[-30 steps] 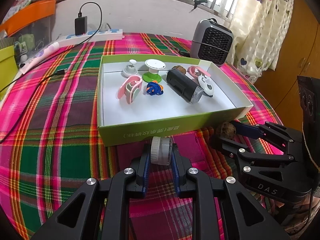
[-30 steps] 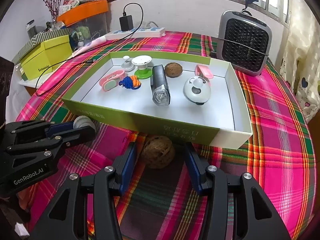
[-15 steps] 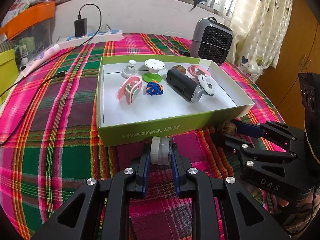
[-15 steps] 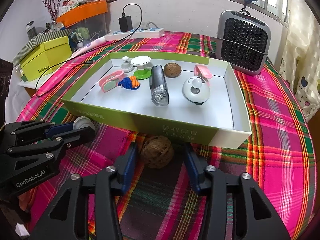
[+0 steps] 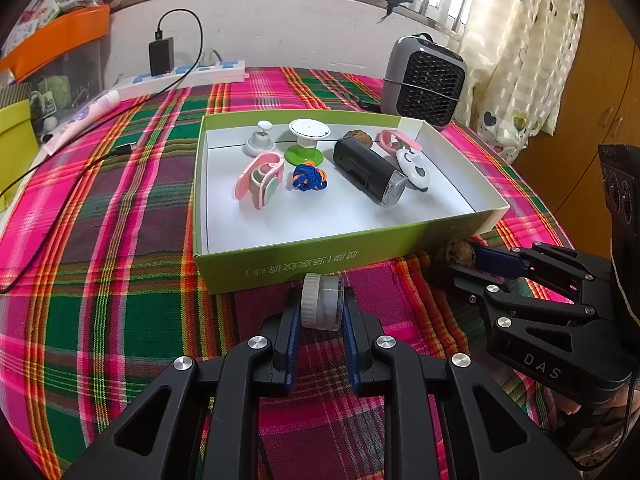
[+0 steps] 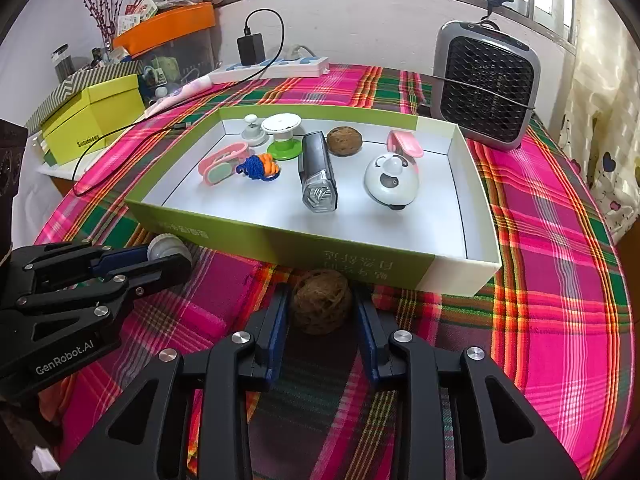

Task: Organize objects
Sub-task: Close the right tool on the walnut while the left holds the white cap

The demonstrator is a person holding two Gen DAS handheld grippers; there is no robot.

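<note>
A green box (image 5: pixel 304 264) with a white inside (image 6: pixel 360 256) holds several small things: a black flashlight (image 5: pixel 370 172), a walnut (image 6: pixel 344 141), a panda toy (image 6: pixel 391 182), pink clips and a blue-orange knot. My left gripper (image 5: pixel 320 304) is shut on a small grey-white jar (image 5: pixel 322 300) just in front of the box's near wall. My right gripper (image 6: pixel 322 308) is shut on a brown walnut (image 6: pixel 322 306), also just in front of the near wall. Each gripper shows in the other's view, to the side.
A plaid cloth covers the table (image 5: pixel 100 200). A grey fan heater (image 6: pixel 486 84) stands behind the box at the right. A power strip with a charger (image 5: pixel 188 72) and a cable lie at the back. A yellow-green box (image 6: pixel 92 124) stands at the left edge.
My right gripper has closed in on the walnut, which is now pinched between its pads. The left gripper still holds the jar in about the same place.
</note>
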